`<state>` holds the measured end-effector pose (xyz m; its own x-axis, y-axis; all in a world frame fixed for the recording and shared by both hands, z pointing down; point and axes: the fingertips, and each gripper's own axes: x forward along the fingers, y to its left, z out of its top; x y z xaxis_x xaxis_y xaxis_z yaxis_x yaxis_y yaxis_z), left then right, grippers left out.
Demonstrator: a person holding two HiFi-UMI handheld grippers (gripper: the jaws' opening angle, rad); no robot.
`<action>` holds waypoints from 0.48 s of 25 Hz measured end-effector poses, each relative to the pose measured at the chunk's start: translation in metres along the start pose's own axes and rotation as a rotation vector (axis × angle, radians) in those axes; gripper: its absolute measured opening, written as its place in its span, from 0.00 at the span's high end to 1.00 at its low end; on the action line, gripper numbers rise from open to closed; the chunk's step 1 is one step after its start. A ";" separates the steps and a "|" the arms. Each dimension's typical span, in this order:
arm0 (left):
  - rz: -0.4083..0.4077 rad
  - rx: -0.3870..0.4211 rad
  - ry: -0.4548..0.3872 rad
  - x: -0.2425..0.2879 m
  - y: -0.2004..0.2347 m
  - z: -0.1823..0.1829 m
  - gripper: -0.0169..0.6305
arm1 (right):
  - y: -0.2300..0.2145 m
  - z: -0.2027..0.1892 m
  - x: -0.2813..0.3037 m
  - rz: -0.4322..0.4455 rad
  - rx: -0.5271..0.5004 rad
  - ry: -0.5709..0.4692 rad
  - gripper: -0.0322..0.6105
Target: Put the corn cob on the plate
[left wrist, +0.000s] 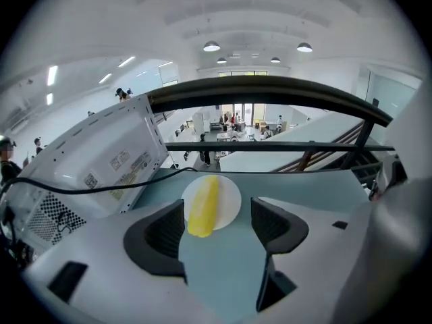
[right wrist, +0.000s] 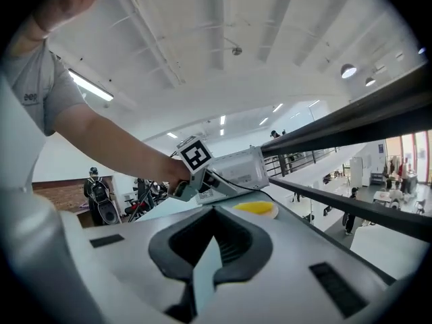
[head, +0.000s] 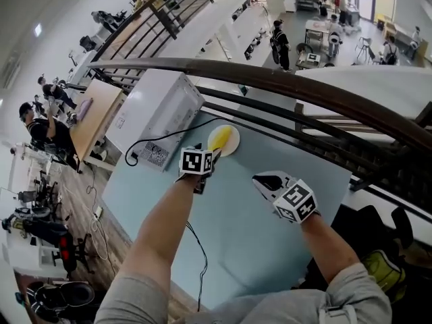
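A yellow corn cob (head: 223,139) lies on a small white plate (head: 233,148) near the far edge of the light blue table (head: 236,228). My left gripper (head: 210,158) sits just short of the plate. In the left gripper view its jaws stand open around bare table, with the corn cob (left wrist: 204,204) just beyond the left finger (left wrist: 165,231) and its near end overhanging the plate (left wrist: 231,201). My right gripper (head: 264,181) hovers to the right, shut and holding nothing. From the right gripper view, the corn cob (right wrist: 255,208) shows ahead of my right gripper (right wrist: 210,252).
A white microwave (head: 158,113) stands at the table's far left, its black cable (head: 165,138) running past the plate. A dark railing (head: 270,73) borders the table's far side, with a drop to a lower floor behind it. A second cable (head: 201,255) crosses the near table.
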<state>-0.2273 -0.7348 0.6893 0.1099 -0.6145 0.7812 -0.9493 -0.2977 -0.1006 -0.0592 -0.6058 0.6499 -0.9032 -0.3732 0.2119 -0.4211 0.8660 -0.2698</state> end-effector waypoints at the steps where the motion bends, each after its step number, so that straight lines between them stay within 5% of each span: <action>1: -0.003 -0.018 -0.019 -0.009 -0.002 0.000 0.48 | 0.001 0.003 -0.003 -0.004 0.001 0.001 0.92; 12: -0.128 -0.220 -0.156 -0.104 -0.041 -0.061 0.62 | 0.040 0.009 -0.021 -0.026 0.058 0.028 0.92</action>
<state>-0.2178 -0.6140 0.6501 0.2608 -0.6921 0.6730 -0.9639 -0.2249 0.1423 -0.0576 -0.5666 0.6268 -0.8897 -0.3851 0.2452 -0.4491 0.8351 -0.3178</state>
